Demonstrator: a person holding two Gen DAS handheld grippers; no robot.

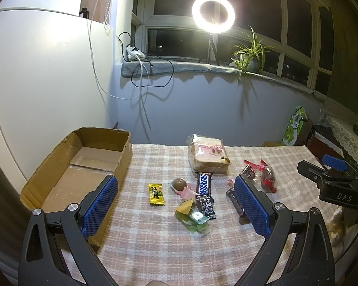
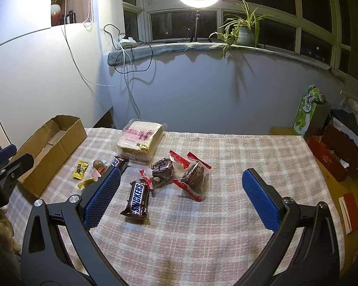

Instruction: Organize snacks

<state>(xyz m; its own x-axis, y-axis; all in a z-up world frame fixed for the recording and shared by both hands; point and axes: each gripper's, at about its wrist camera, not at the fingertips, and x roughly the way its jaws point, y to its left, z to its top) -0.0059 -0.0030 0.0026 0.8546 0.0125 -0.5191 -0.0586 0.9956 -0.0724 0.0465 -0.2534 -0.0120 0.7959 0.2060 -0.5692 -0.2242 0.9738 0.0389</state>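
Snacks lie scattered on a checked tablecloth (image 1: 155, 250). An open cardboard box (image 1: 83, 166) stands at the left, with nothing in it. A bagged bread loaf (image 1: 208, 157) lies at the back. In front of it are a Snickers bar (image 1: 204, 183), a yellow candy (image 1: 156, 194), a brown chocolate ball (image 1: 178, 183) and a green-and-yellow wrapper (image 1: 191, 217). My left gripper (image 1: 176, 205) is open above these sweets. My right gripper (image 2: 181, 197) is open too, over a second Snickers bar (image 2: 137, 199). Red-edged bags of dark snacks (image 2: 193, 178) lie just beyond.
A ring light (image 1: 213, 14) and a potted plant (image 1: 249, 57) stand on the windowsill behind. A white panel (image 1: 47, 83) borders the left. Boxes and a green bag (image 2: 309, 112) sit on the floor at the right. Red paper (image 2: 350, 211) lies past the table's right edge.
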